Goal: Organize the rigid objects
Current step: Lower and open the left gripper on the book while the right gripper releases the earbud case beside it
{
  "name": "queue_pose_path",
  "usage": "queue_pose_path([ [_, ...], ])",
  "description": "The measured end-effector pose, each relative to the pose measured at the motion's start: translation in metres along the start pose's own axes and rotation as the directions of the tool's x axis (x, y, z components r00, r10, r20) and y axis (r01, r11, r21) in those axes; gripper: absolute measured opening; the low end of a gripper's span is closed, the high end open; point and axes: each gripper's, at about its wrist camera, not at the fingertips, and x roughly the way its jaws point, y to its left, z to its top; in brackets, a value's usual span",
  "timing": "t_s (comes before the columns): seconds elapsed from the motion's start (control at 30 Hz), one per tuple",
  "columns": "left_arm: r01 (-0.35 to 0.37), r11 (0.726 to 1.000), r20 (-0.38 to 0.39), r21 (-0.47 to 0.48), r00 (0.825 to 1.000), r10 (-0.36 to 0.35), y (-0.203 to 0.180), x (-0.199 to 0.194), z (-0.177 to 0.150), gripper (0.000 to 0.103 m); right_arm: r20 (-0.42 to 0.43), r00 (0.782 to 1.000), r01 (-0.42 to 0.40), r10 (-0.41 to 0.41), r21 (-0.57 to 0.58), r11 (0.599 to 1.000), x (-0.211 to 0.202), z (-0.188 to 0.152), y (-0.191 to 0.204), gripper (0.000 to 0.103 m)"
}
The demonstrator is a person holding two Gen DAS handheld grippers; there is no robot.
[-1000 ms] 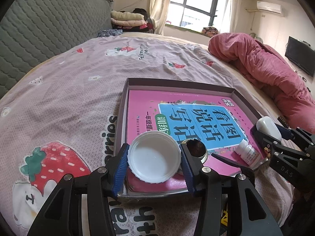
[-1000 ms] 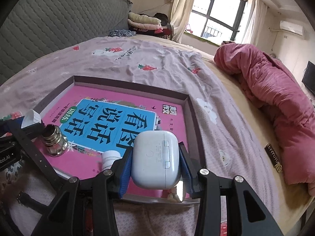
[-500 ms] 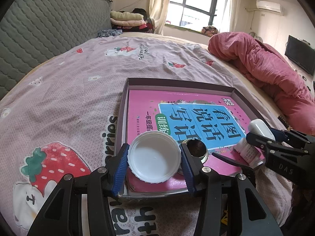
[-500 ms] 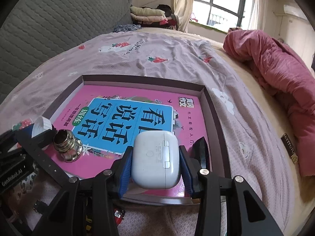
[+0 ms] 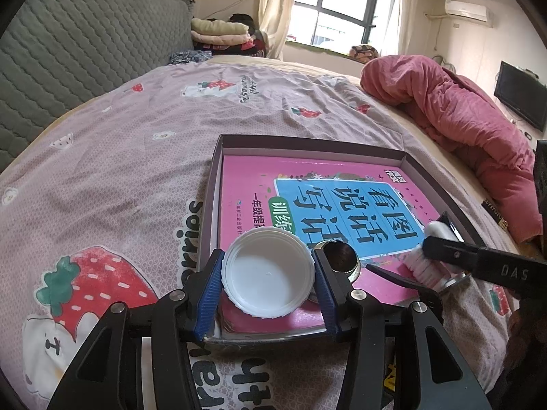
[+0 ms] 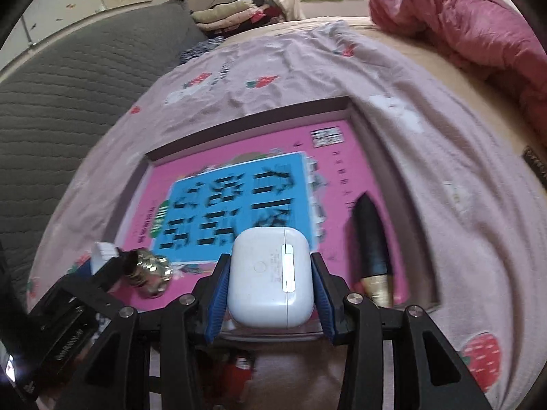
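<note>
Since a second ago my right claw (image 6: 269, 292) has rolled, so the tray (image 6: 246, 119) now sits tilted in its view, its far corner toward one o'clock, while the white earbud case (image 6: 271, 282) stays pinched between the blue pads (image 6: 218, 297) exactly as before. Those jaws stand about half apart, closed on the case's two flat sides, and the case hangs over the tray's near edge at six o'clock. At three o'clock of the case a dark, pointed tube with a gold base (image 6: 371, 249) lies on the pink book (image 6: 342, 177) that fills the tray; it was not in this view a second ago. At nine o'clock a small shiny metal piece (image 6: 150, 273) rests on the book, beside my other claw. My left claw (image 5: 268, 278) has not shifted: its pads (image 5: 212, 290) grip a white plastic lid (image 5: 268, 275) by its ribbed rim, open side up, jaws roughly half spread, over the tray's near left corner. Just past the lid at three o'clock the metal piece (image 5: 342, 256) shows its dark mouth. Farther toward three o'clock my right claw (image 5: 441, 239) reaches in from the side with the earbud case (image 5: 436, 230), and a small white ridged bottle (image 5: 424, 266) lies under it on the book (image 5: 246, 184). The tray (image 5: 215, 177) sits on a strawberry-print bedspread (image 5: 119, 157).
</note>
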Motion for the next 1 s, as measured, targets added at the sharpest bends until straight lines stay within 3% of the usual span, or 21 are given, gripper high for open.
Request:
queue_pose_path([
  [0.1,0.001,1.0,0.0,-0.001,1.0,-0.001,0.0,0.0,0.0,0.051,0.026,1.0,0.012,-0.011,-0.031,0.999,-0.002,-0.001,0.008,0.044],
  [0.27,0.001,1.0,0.0,0.0,1.0,-0.001,0.001,0.0,0.0,0.051,0.089,0.992,0.102,-0.094,-0.094,0.99,-0.01,0.006,0.01,0.045],
  [0.43,0.0,1.0,-0.001,0.0,1.0,0.0,0.001,0.0,0.0,0.051,0.075,0.976,0.215,-0.204,-0.174,0.961,-0.001,0.003,0.01,0.045],
  [0.63,0.001,1.0,-0.001,0.0,1.0,-0.001,0.001,0.0,0.0,0.051,0.012,0.983,0.182,-0.183,-0.187,0.965,0.015,-0.006,0.013,0.045],
  [1.0,0.002,1.0,-0.003,0.0,1.0,-0.002,0.001,0.0,-0.001,0.051,-0.004,0.984,0.174,-0.177,-0.18,0.968,0.015,-0.007,0.013,0.045],
])
